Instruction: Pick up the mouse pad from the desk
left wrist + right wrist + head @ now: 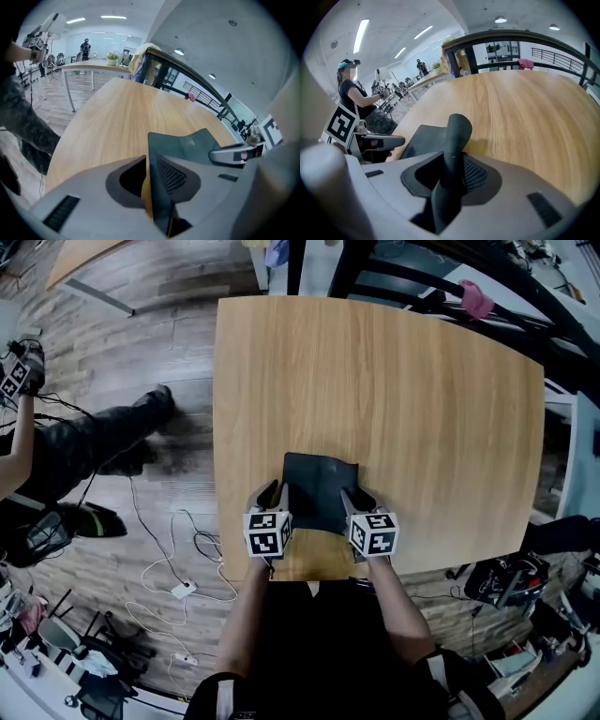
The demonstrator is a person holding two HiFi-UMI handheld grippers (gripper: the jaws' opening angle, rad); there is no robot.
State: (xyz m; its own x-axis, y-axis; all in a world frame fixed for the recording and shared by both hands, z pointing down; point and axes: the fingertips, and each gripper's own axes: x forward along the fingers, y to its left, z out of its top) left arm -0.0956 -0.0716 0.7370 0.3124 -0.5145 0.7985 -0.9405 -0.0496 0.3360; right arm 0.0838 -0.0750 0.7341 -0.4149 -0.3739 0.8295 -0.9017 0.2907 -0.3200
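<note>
The mouse pad (319, 488) is sitting low in the middle of the head view, close to the near edge of the desk (394, 371); the dark middle of it looks like it's lying on the wood, but both side edges are bent up off it.

The left gripper (151, 176) has its claw nipped in on the pad's left edge; in the left gripper view that edge stands up on end between the jaws like a thin sheet, flat against one pad, so I'd call it pinching the mouse pad. The right gripper (451, 164) is doing the same on the other side; its claw is clamped on a thicker curl of the pad, which rolls over above the jaws in the right gripper view.

So progress-wise: reaching and grabbing look done, both sides gripped; the actual lift isn't, since the pad isn't clear of the desk yet. What's left, I reckon, is raising both hands together so it comes off without sliding out of the thinner left pinch.

Further out: the rest of the desk is bare wood; cables (178, 568) trail over the floor at lower left, and another person (66, 451) is at the left edge.
</note>
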